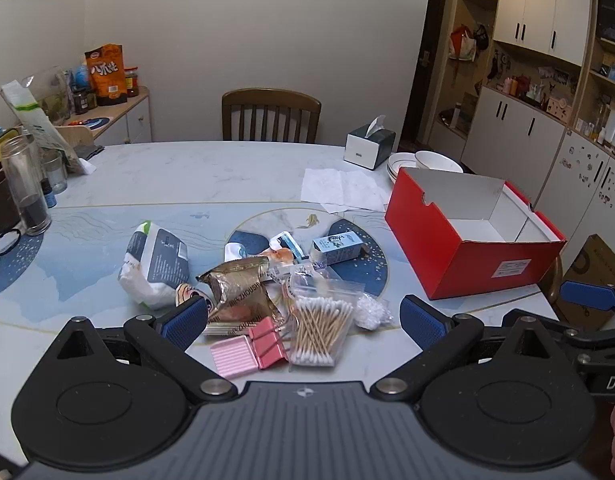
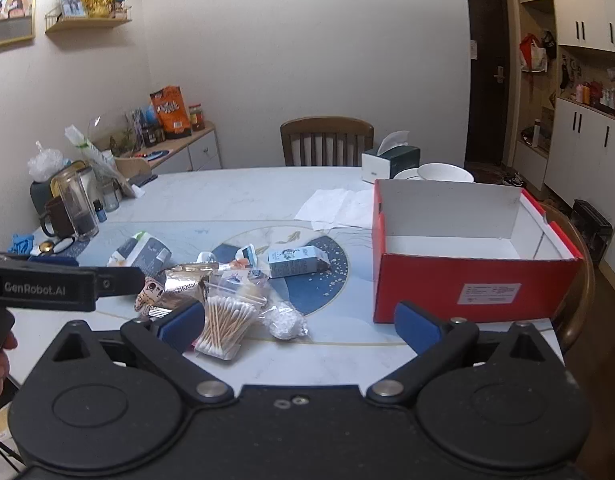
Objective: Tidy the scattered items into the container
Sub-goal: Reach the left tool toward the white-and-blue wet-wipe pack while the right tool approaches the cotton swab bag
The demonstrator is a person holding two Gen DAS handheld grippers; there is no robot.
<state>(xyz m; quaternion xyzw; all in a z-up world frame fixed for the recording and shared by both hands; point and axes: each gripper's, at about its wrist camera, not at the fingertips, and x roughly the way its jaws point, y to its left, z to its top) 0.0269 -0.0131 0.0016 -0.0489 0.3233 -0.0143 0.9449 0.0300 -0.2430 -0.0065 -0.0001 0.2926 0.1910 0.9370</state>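
Observation:
An open red box (image 1: 463,258) (image 2: 475,280) with a white, empty inside stands on the right of the table. A pile of scattered items lies in the middle: a bag of cotton swabs (image 1: 319,328) (image 2: 227,326), pink binder clips (image 1: 267,344), a gold foil packet (image 1: 239,288), a white and grey pouch (image 1: 155,264) (image 2: 141,254), a small blue carton (image 1: 337,246) (image 2: 295,262), a clear bag of white beads (image 1: 371,312) (image 2: 285,322). My left gripper (image 1: 303,322) is open above the pile's near side. My right gripper (image 2: 301,328) is open, between pile and box.
A tissue box (image 1: 369,146), white bowls (image 1: 427,162) and paper sheets (image 1: 339,190) sit behind the red box. Jars, a mug and bottles (image 1: 23,196) crowd the table's left edge. A wooden chair (image 1: 270,114) stands at the far side.

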